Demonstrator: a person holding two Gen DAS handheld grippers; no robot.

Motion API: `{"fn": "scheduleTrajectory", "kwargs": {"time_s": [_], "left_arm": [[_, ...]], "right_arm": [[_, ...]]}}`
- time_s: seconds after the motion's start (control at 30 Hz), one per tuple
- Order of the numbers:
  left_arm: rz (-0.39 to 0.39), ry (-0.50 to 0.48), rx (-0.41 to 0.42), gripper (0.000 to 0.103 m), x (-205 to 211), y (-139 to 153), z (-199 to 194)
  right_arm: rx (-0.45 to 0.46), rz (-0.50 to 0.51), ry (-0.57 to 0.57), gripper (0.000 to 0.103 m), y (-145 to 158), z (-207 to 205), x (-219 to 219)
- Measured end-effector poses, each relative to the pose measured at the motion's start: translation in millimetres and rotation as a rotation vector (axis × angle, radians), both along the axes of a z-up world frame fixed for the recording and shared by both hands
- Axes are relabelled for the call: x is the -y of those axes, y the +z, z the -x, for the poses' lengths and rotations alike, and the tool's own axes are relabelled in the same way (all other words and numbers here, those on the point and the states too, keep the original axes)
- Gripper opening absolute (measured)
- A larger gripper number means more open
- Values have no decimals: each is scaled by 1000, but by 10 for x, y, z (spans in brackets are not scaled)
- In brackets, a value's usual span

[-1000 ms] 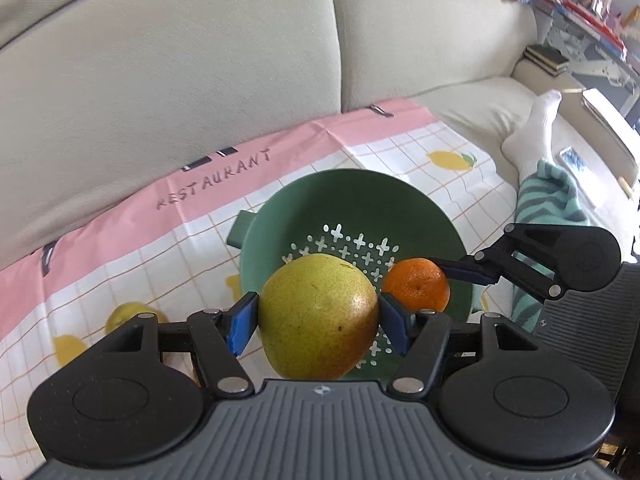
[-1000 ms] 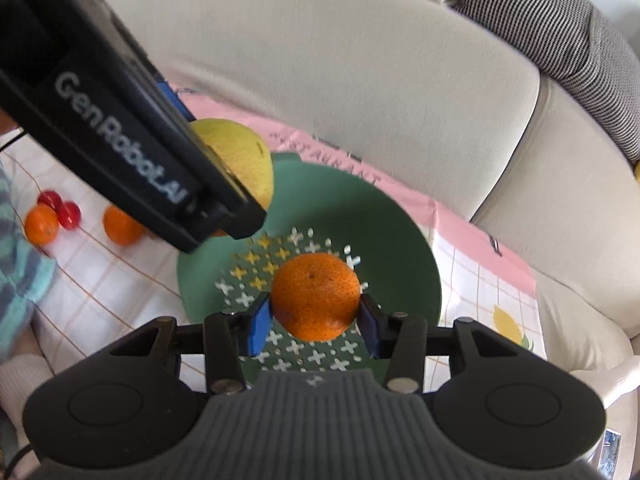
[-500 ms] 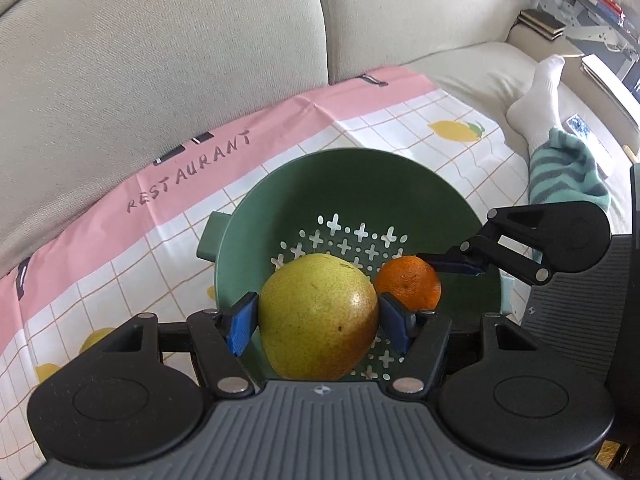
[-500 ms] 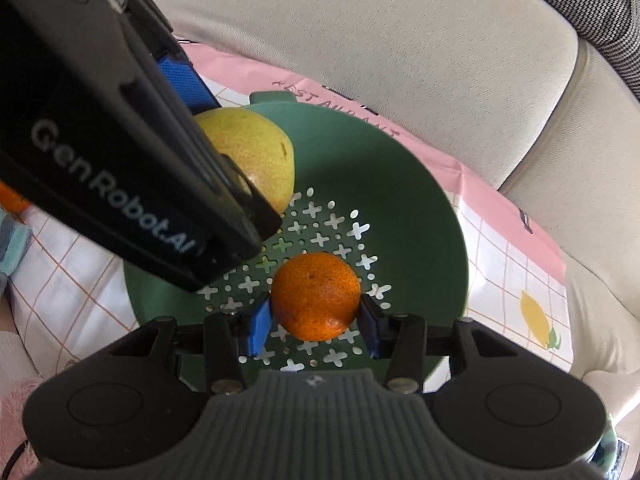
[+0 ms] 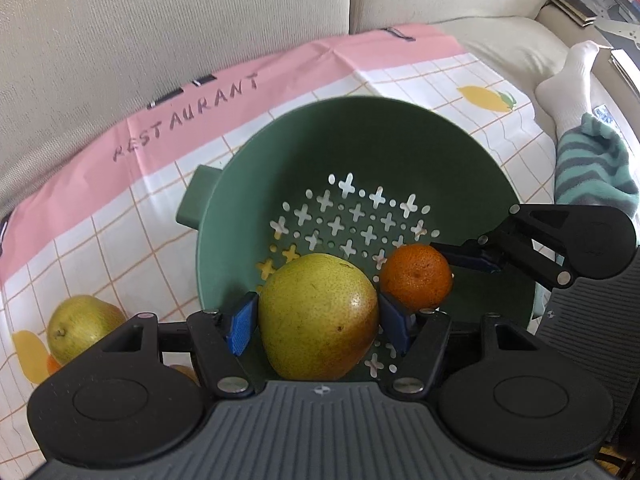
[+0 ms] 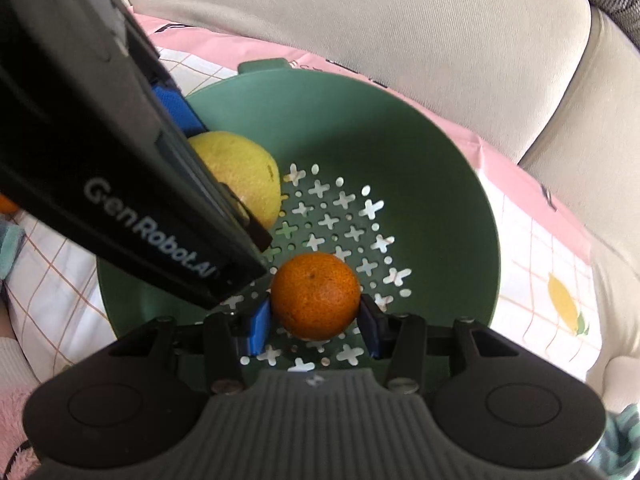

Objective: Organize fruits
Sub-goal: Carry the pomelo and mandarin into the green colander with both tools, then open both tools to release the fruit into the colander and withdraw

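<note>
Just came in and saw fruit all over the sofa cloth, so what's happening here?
A person is sorting fruit with two handheld grippers. The left gripper clamps a pear and the right gripper clamps an orange, both held over the green colander, not yet released. Another pear lies on the cloth.

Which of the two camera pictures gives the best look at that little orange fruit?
The right wrist view: the orange sits centred and whole between the right claw pads, over the green colander. The left wrist view shows it smaller, off to the side, partly behind the pear.
</note>
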State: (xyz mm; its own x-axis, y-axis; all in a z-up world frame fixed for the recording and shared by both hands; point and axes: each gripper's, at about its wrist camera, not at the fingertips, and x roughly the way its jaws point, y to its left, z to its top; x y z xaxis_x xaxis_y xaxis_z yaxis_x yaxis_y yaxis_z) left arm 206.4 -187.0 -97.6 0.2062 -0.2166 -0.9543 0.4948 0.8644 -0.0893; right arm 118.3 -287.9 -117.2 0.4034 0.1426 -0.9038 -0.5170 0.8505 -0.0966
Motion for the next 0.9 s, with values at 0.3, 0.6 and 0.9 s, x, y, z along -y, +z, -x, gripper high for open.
{"fn": "scheduleTrajectory", "kwargs": {"time_s": [0.3,0.6,0.9], "left_arm": [[-37,7,-23,74,23,-79,-31],[-37,26,3,79,32,-62,-72],[13,61,54,80,-121,224,42]], "right_arm": [[-48,10,15,44,-7,-173,-41],[-88,22,18,49,73,-259,-7],[-39,41,-11,66,282,-263,-3]]}}
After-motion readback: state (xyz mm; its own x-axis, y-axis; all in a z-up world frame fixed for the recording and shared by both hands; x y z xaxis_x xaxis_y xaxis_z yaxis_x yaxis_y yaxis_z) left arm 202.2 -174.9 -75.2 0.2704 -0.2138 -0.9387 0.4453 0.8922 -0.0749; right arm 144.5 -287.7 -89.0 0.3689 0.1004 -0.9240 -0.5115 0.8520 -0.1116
